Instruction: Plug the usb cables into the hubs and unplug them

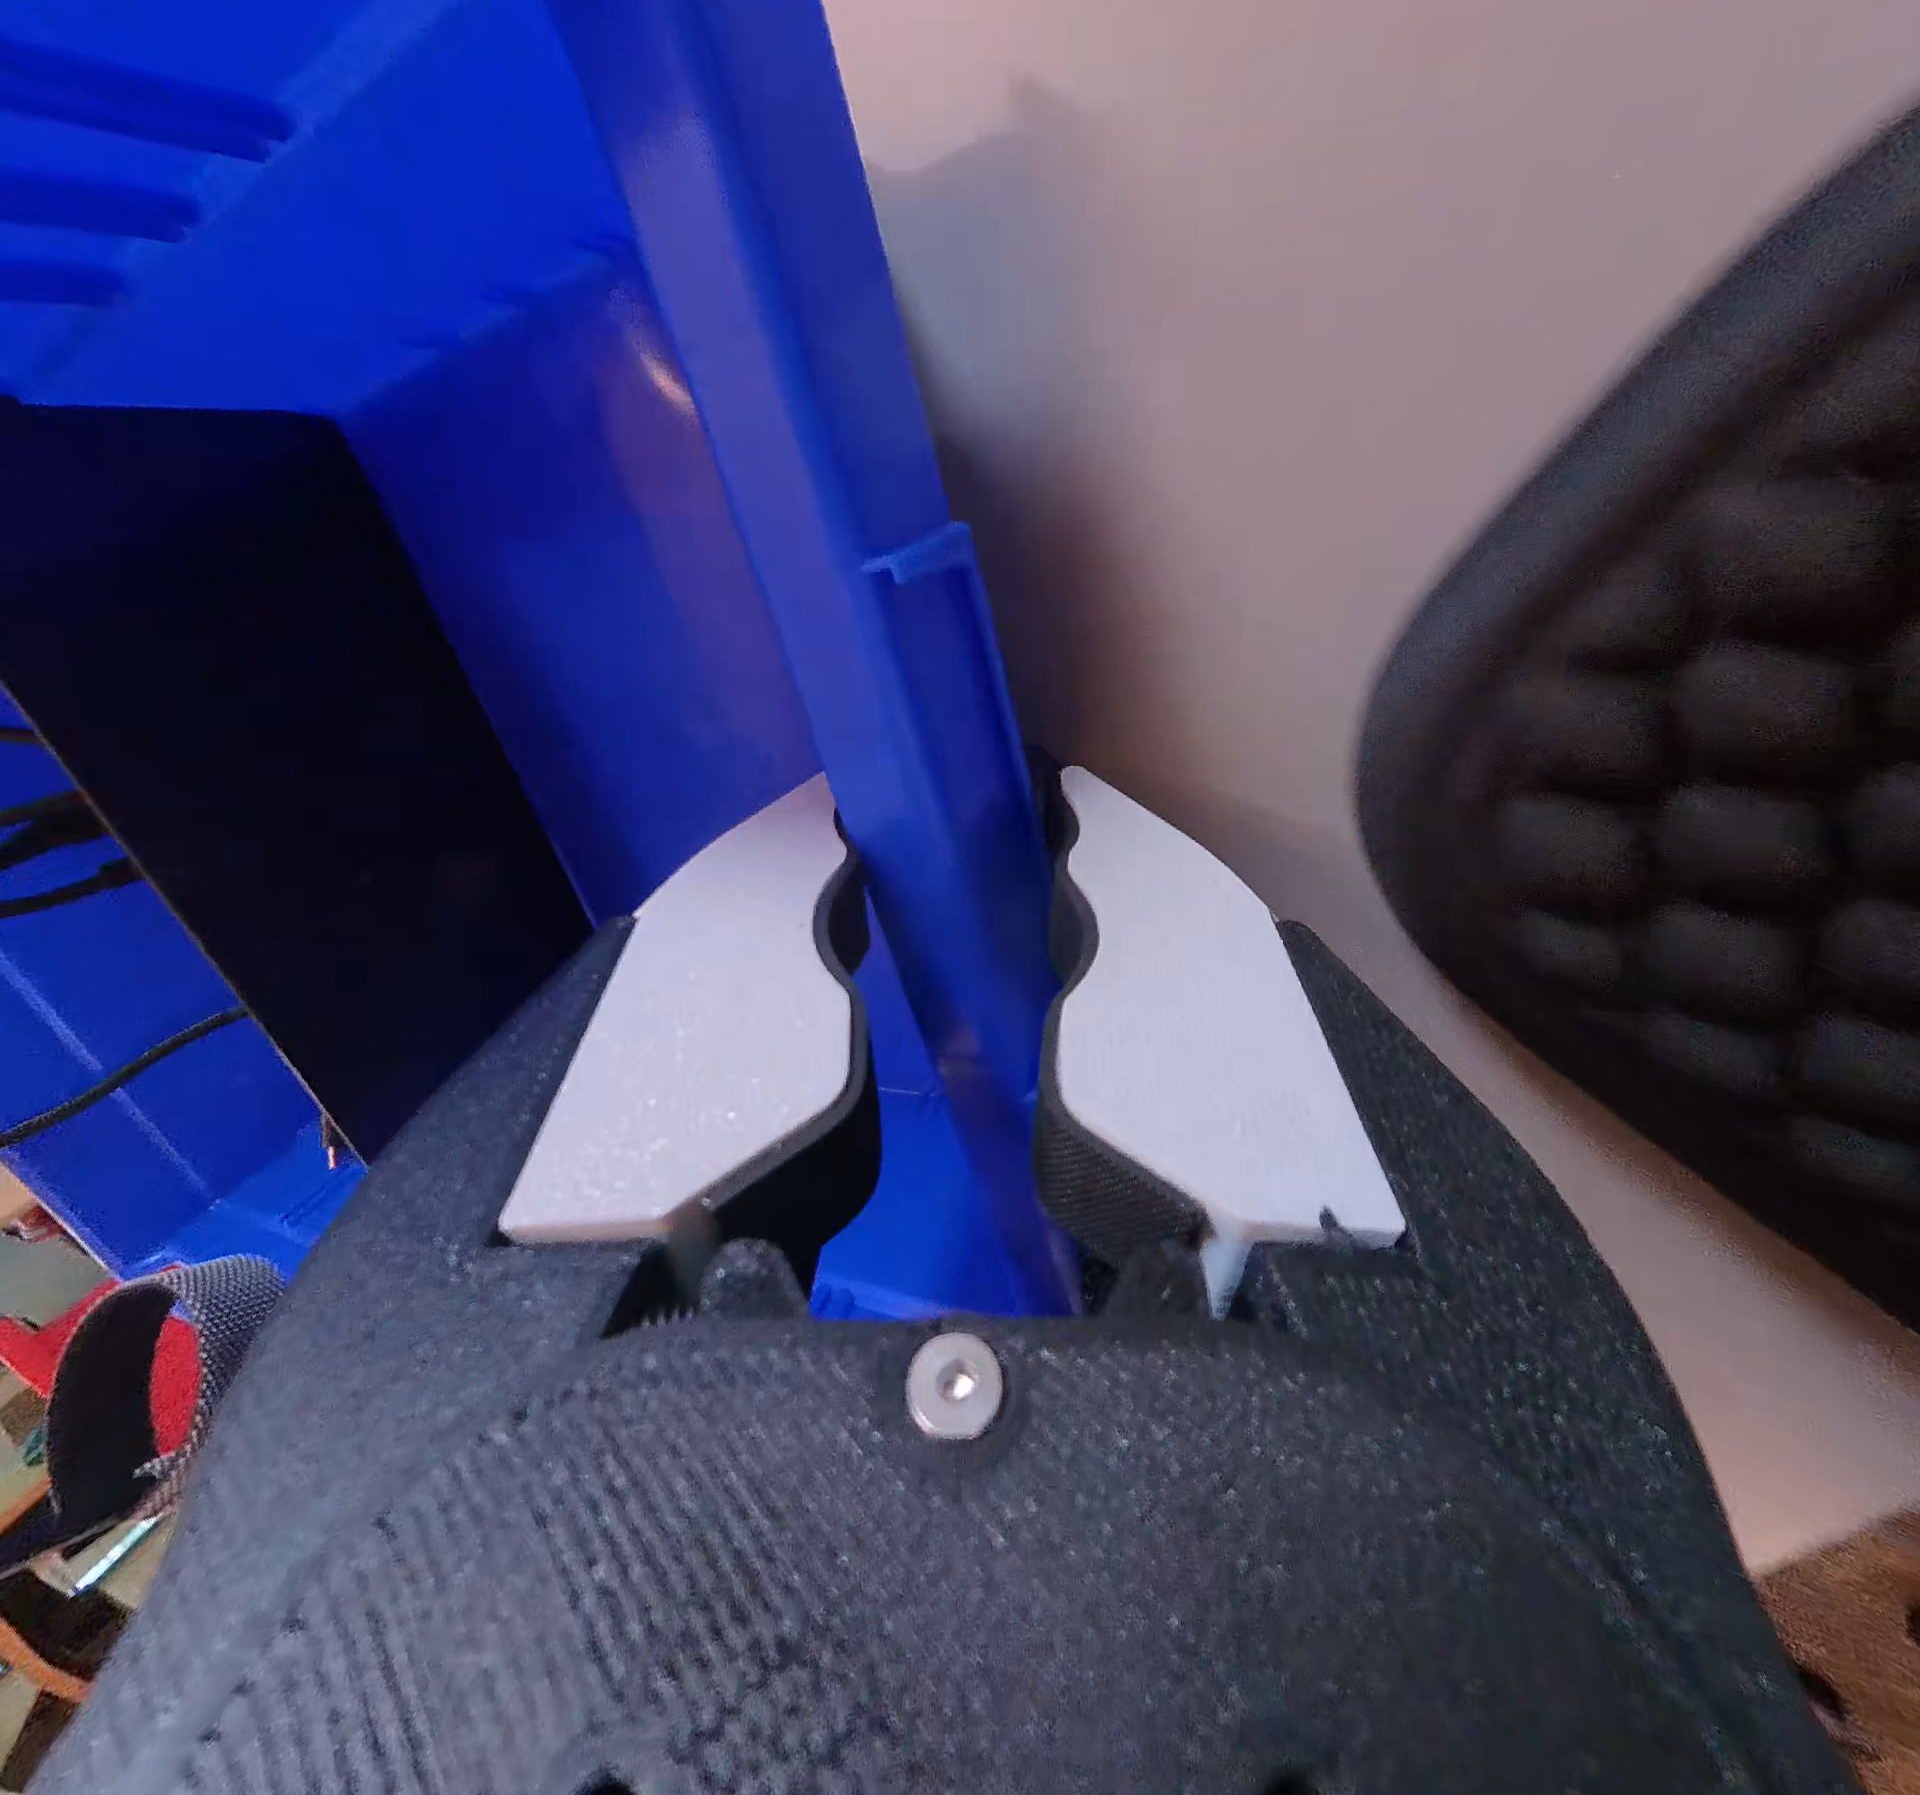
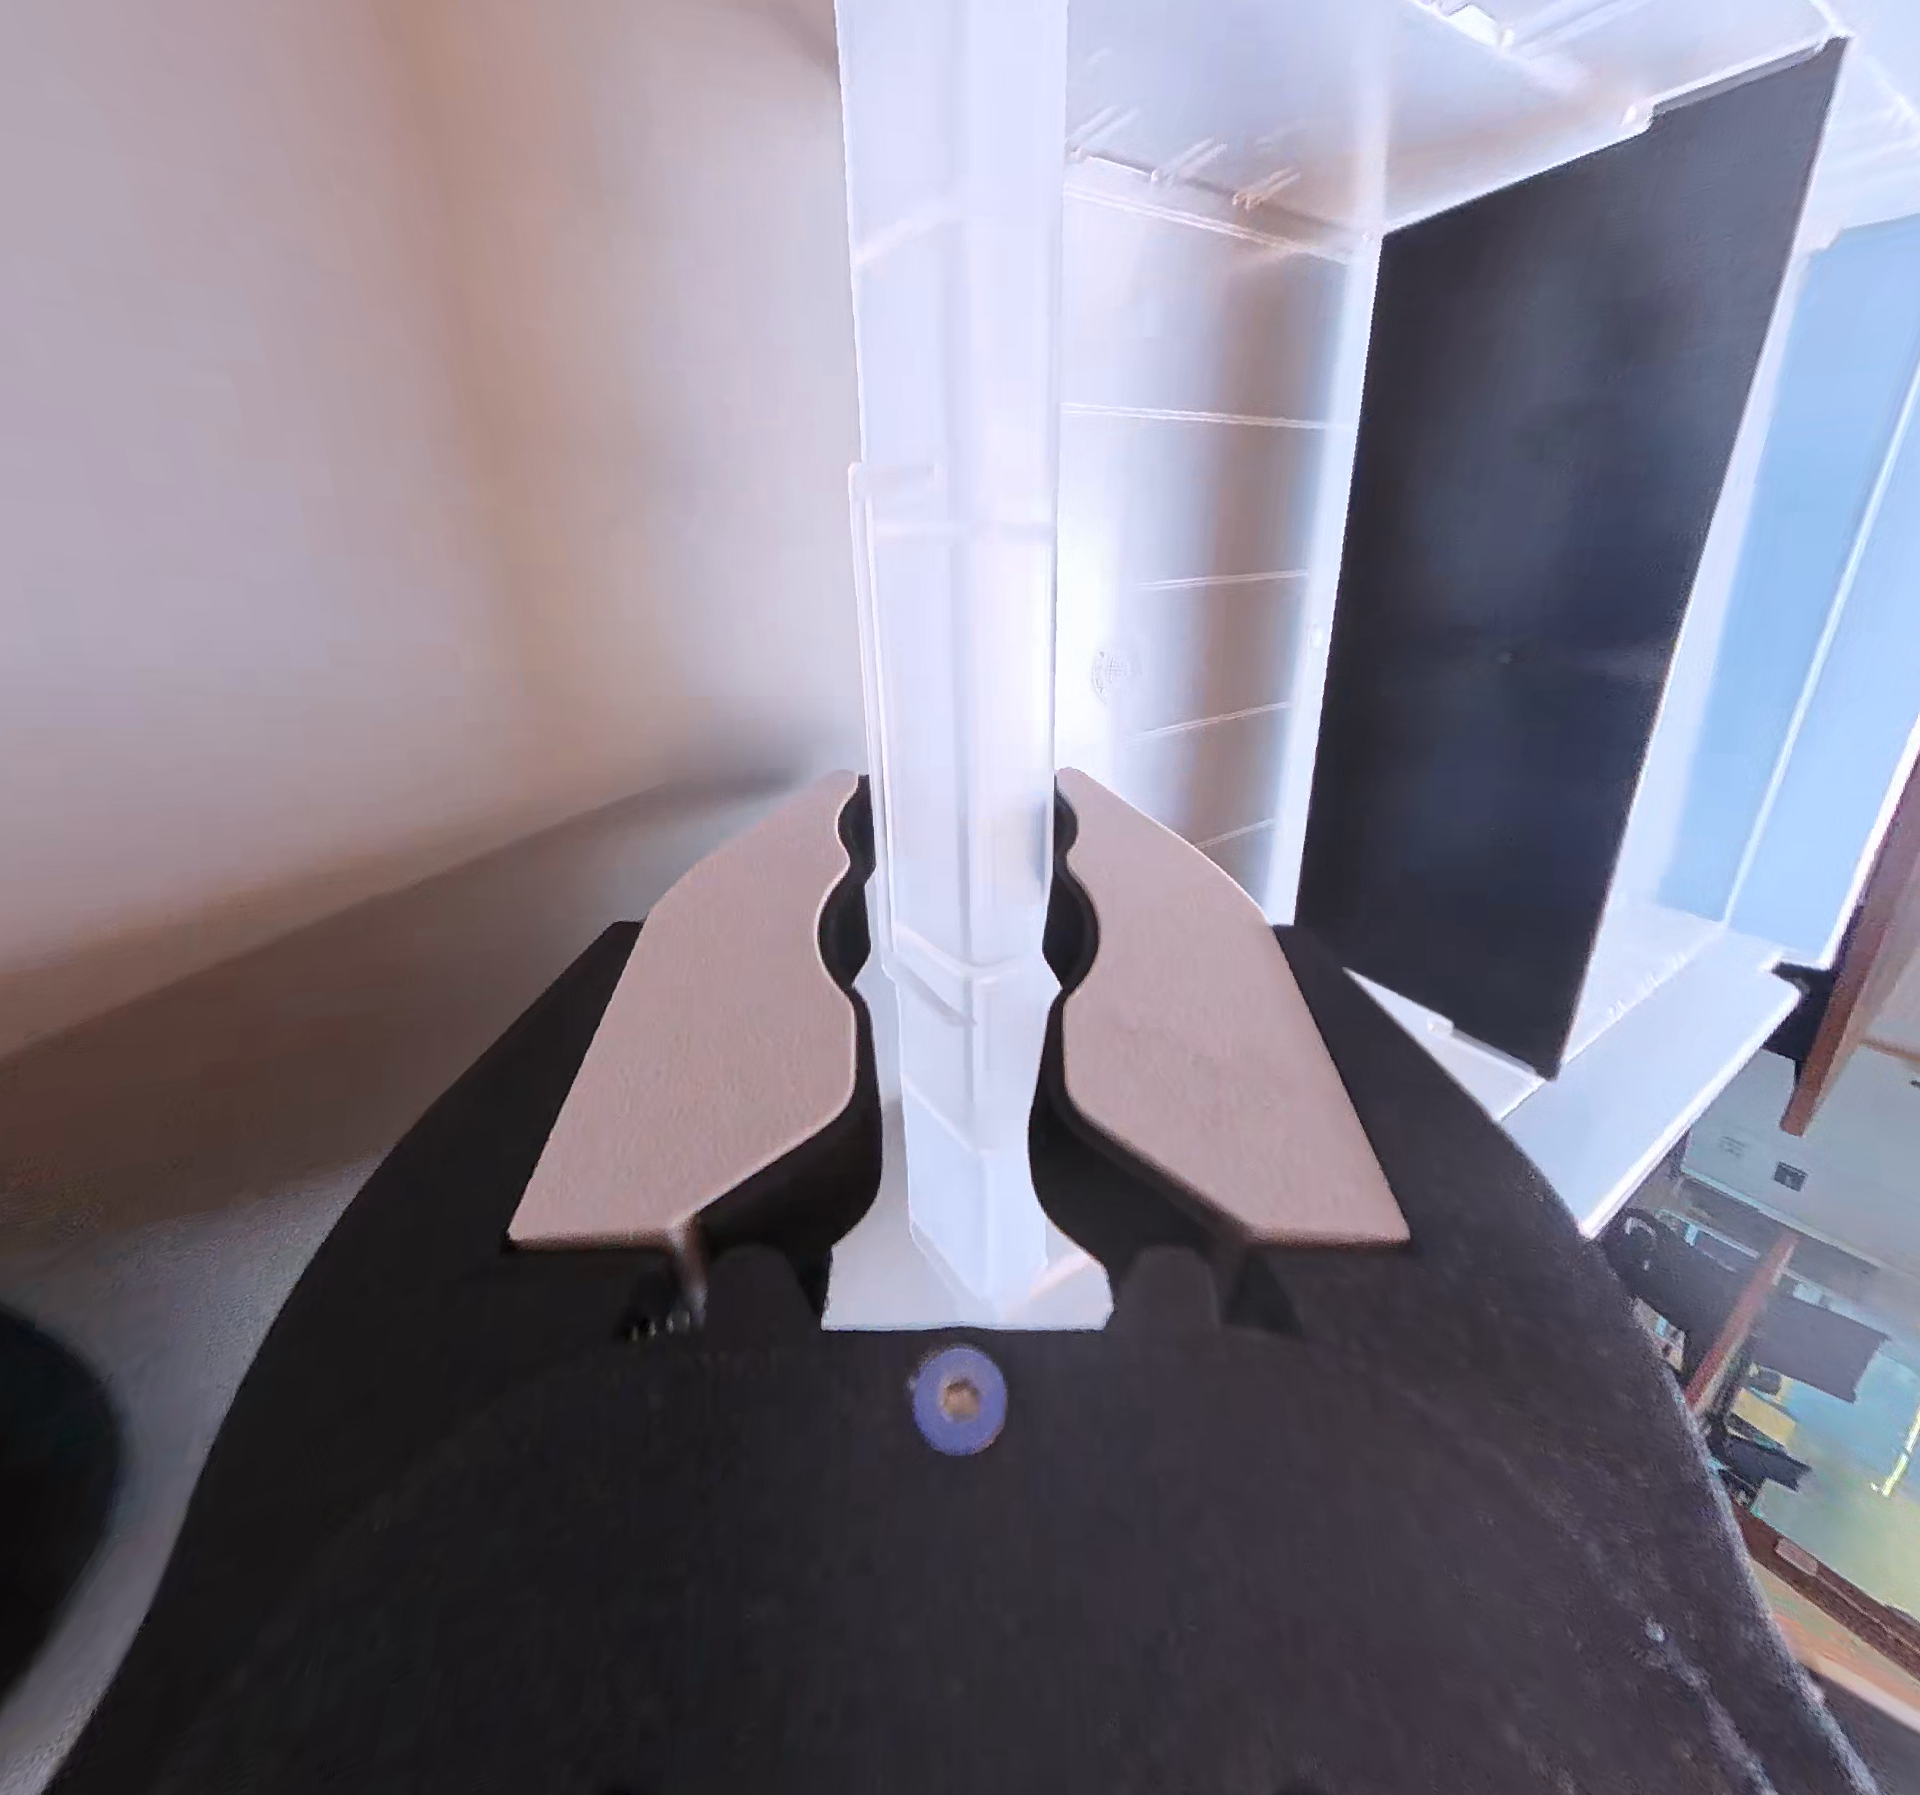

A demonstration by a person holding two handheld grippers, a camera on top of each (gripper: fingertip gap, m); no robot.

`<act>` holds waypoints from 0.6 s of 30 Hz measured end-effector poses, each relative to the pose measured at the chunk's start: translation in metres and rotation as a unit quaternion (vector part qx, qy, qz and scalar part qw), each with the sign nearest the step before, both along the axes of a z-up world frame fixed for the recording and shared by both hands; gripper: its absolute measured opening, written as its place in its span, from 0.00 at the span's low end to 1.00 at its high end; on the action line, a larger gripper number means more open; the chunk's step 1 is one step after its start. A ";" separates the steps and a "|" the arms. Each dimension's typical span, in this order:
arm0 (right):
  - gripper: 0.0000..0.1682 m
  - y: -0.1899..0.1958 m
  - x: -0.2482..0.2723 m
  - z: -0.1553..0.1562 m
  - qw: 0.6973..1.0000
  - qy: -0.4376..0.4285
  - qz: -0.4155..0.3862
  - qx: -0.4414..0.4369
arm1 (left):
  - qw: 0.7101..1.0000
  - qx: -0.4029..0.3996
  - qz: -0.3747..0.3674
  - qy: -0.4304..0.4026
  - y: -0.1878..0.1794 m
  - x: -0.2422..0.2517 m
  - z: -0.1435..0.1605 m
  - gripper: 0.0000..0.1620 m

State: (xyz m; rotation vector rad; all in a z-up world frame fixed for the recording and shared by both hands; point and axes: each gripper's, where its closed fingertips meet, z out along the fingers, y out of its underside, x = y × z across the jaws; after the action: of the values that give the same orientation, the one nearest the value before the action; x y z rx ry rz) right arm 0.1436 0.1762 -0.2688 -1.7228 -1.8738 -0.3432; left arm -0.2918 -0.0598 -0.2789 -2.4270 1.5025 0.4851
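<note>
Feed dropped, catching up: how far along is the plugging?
Done: nothing visible; no hub or plug in view. In hand: the left gripper grips the blue bin wall, the right gripper the white bin wall. Left: all plugging and unplugging, apparently.

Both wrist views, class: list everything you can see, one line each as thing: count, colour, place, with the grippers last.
Blue bin: one, blue, left wrist view's left and centre; its rim runs between the left gripper's fingers.
Dark panel: one, black, inside the blue bin.
Cables: several, black, thin, far left by the blue bin.
Cushion: one, black, bumpy, right edge of the left view.
White bin: one, translucent white, right wrist view's centre and right; its rim runs between the right gripper's fingers.
Dark sheet: one, black, inside the white bin.
Wall: pale, behind both bins.
Left gripper: black body, grey fingers, closed on the blue bin's rim.
Right gripper: same build, closed on the white bin's rim.
</note>
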 end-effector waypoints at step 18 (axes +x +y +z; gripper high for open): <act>0.25 -0.028 -0.051 0.080 0.928 0.367 -0.061 -0.031 | 0.932 0.207 0.052 -0.293 0.074 0.006 0.080 0.23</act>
State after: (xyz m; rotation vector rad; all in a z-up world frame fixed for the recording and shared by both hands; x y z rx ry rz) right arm 0.0924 0.1482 -0.1887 -1.6884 -1.2386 0.2962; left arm -0.2862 0.0139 -0.1987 -2.0600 0.9153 0.0600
